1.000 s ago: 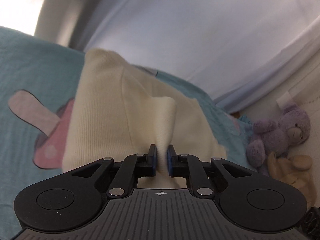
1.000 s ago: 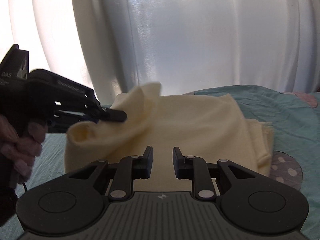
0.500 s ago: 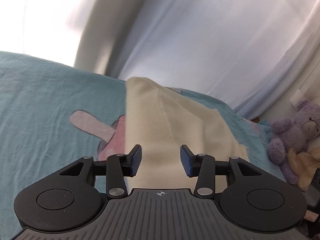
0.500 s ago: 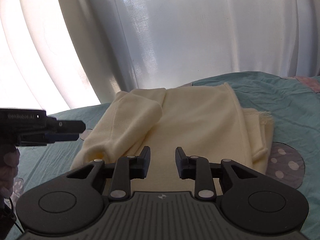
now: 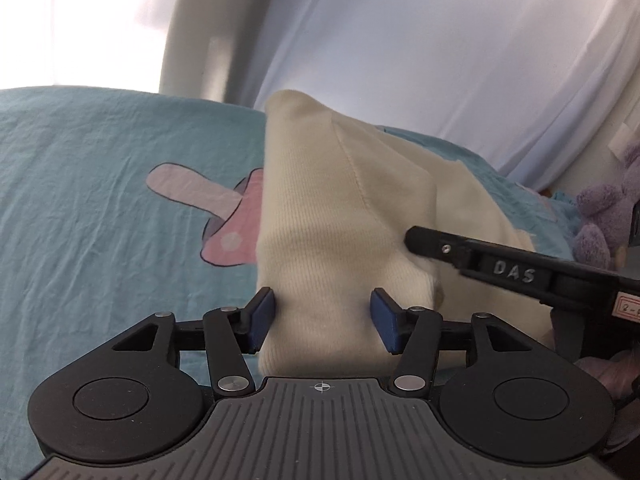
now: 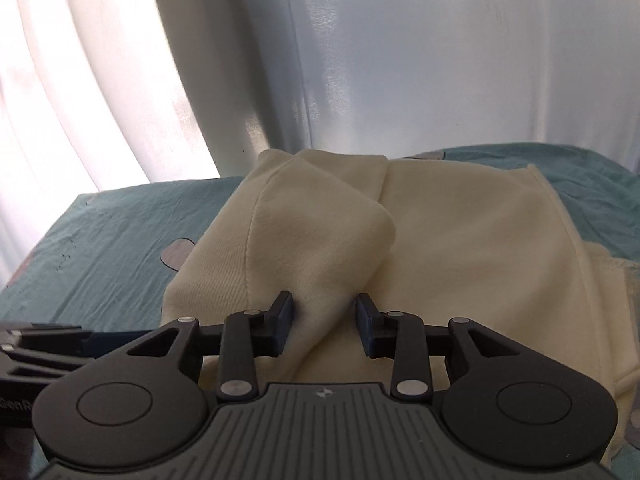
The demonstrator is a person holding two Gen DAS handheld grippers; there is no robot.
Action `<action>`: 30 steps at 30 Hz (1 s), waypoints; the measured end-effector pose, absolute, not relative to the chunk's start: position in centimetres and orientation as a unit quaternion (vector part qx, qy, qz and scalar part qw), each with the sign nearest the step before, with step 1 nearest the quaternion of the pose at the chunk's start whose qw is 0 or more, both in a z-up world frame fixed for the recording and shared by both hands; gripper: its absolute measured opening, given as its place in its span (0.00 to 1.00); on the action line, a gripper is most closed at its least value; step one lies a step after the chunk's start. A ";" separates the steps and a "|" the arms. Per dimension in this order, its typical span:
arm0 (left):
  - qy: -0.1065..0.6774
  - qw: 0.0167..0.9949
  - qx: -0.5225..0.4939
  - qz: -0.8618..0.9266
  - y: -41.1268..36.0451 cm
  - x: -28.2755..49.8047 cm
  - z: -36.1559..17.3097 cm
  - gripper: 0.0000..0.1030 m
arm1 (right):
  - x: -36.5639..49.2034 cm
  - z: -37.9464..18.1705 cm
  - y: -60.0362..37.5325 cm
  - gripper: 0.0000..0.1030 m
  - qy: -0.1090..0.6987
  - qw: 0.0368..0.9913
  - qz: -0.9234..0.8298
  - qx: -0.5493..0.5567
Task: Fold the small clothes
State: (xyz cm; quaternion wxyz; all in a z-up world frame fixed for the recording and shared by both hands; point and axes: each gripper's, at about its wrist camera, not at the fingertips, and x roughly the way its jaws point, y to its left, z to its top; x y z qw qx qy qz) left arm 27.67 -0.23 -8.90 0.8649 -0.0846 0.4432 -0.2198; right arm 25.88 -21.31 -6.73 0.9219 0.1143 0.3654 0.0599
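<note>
A cream knitted garment (image 5: 340,216) lies folded on the teal bed sheet (image 5: 100,208). It also shows in the right wrist view (image 6: 460,248), with a folded flap (image 6: 320,240) lying over its left part. My left gripper (image 5: 323,318) is open, its pads on either side of the garment's near edge. My right gripper (image 6: 323,322) is open just above the near end of the flap. In the left wrist view the right gripper's fingers (image 5: 436,246) reach in from the right and rest against the garment.
A pink mushroom print (image 5: 228,224) marks the sheet left of the garment. A purple plush bear (image 5: 608,216) sits at the far right. White curtains (image 6: 360,60) hang behind the bed. The left gripper's body (image 6: 48,344) shows at the lower left of the right wrist view.
My left gripper let go of the garment's fold and opened. The fold now lies flat as a flap. Both grippers have moved in close over the garment's near edge.
</note>
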 end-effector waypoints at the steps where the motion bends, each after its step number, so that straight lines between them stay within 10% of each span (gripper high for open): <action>1: 0.449 0.862 -0.099 -0.215 0.4 27.7 -9.0 0.57 | 25.8 -6.3 -22.0 0.41 0.363 0.921 0.058 0.132; 26: 0.469 0.842 -0.114 -0.241 0.9 27.7 -10.1 0.61 | 33.1 -7.9 -23.0 0.61 0.408 0.846 0.155 0.307; 30: 0.471 0.841 -0.113 -0.243 1.0 27.4 -9.9 0.61 | 32.6 -7.5 -22.5 0.33 0.400 0.863 0.154 0.266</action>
